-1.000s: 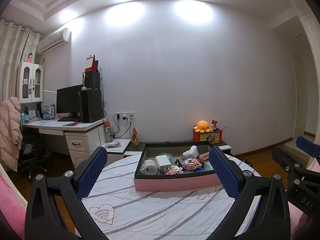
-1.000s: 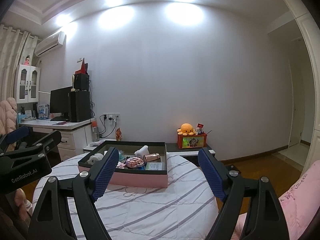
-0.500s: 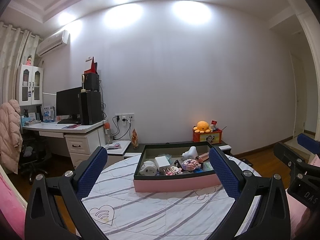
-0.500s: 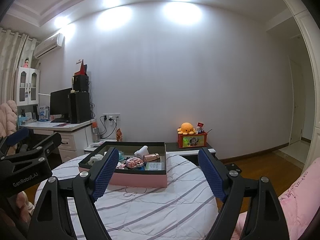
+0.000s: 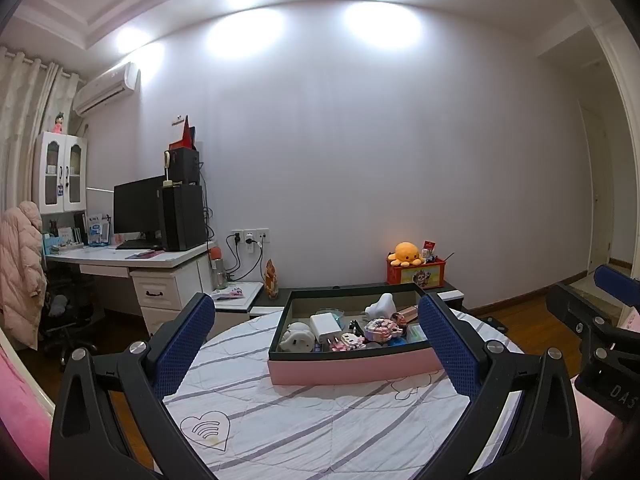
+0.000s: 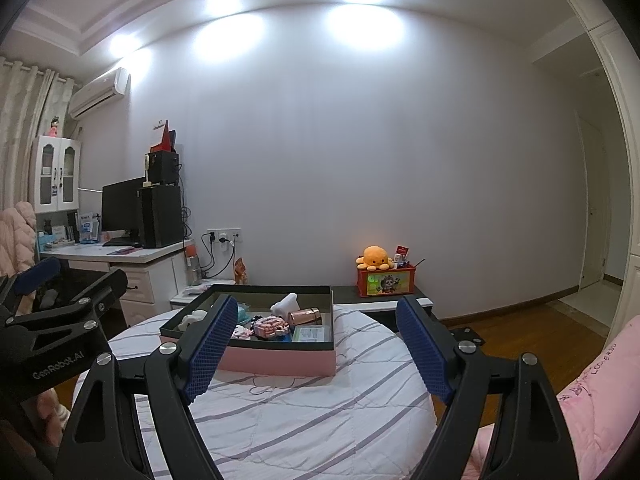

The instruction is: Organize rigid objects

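Both hand-held grippers gape above the striped table (image 5: 320, 420).

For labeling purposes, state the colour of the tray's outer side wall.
Pink; the tray has a dark rim and interior. The left wrist view shows it best.

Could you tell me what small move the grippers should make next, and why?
Probably ease the left gripper forward and down toward the pink tray. Both grippers have their jaws wide open and hold nothing, and the right gripper is just as far back. The objects, such as the white charger, all lie inside the tray, well beyond the fingertips, so nothing can be grasped yet.
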The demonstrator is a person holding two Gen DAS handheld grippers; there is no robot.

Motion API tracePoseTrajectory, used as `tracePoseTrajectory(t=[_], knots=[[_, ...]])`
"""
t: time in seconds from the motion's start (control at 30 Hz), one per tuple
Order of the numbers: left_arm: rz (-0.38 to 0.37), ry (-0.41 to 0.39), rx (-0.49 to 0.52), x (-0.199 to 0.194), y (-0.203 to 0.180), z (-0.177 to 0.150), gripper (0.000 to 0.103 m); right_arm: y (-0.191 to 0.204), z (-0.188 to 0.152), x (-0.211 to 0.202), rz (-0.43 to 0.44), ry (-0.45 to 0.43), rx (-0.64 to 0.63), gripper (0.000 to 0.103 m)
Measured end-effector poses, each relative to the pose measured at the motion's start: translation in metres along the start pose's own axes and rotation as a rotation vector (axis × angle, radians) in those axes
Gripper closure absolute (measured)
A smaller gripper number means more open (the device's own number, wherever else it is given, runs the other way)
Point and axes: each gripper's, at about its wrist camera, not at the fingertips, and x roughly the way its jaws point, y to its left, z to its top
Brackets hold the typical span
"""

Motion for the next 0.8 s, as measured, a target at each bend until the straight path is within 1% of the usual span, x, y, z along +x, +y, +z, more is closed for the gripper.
tracePoseTrajectory(t=[0.8], knots=[[0.006,-0.006,0.002,-0.0038,0.0009,0.0018,0.000,0.0072,-0.0011,-0.0004,-0.008,0.008,-0.033,0.020]])
